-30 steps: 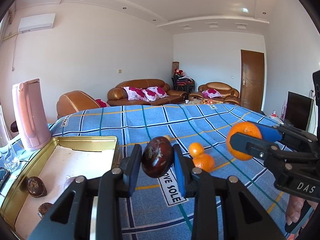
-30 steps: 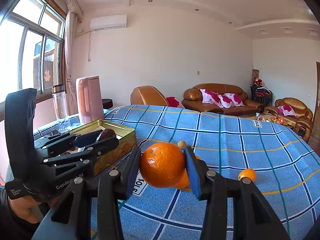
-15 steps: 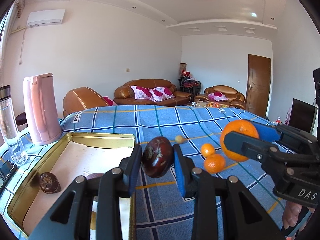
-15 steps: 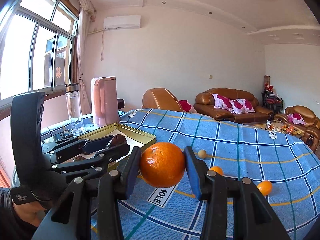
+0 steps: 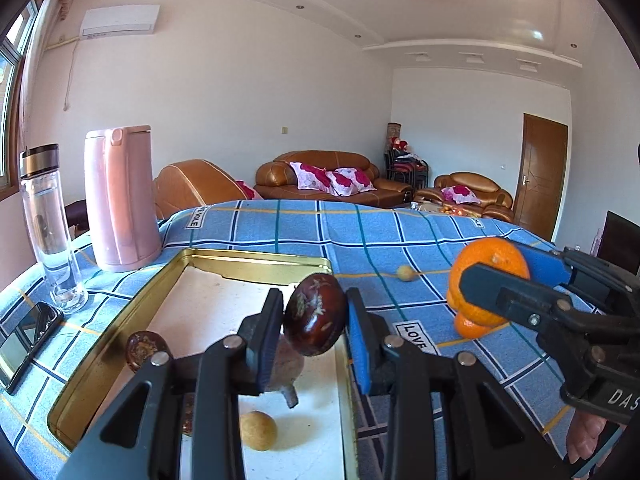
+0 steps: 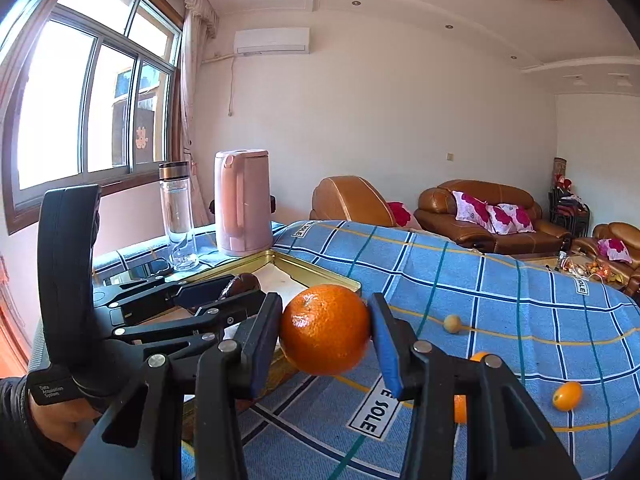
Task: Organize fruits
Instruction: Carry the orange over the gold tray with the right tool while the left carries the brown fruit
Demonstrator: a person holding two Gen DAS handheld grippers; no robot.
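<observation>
1. The left gripper (image 5: 314,320) is clamped on a dark brown fruit (image 5: 315,314), held in the air over the gold tin (image 5: 256,266).
2. The right gripper (image 6: 326,330) pinches an orange (image 6: 325,329) above the blue cloth (image 6: 500,292), just beside the tin.
3. The step in hand looks like delivery; next, lower each fruit into the tin and release.
4. Both grippers point slightly downward, side by side.

A glossy dark-brown oval fruit (image 5: 315,314) is pinched between the pads of the left hand-held gripper (image 5: 314,320), above a shallow gold metal tin (image 5: 256,261). A round bright-orange mandarin (image 6: 325,329) is clamped in the right hand-held gripper (image 6: 326,332). Beyond its tips, loose small orange fruit (image 6: 567,396) and a pale yellow ball-shaped fruit (image 6: 452,323) lie on the blue checked cloth.
</observation>
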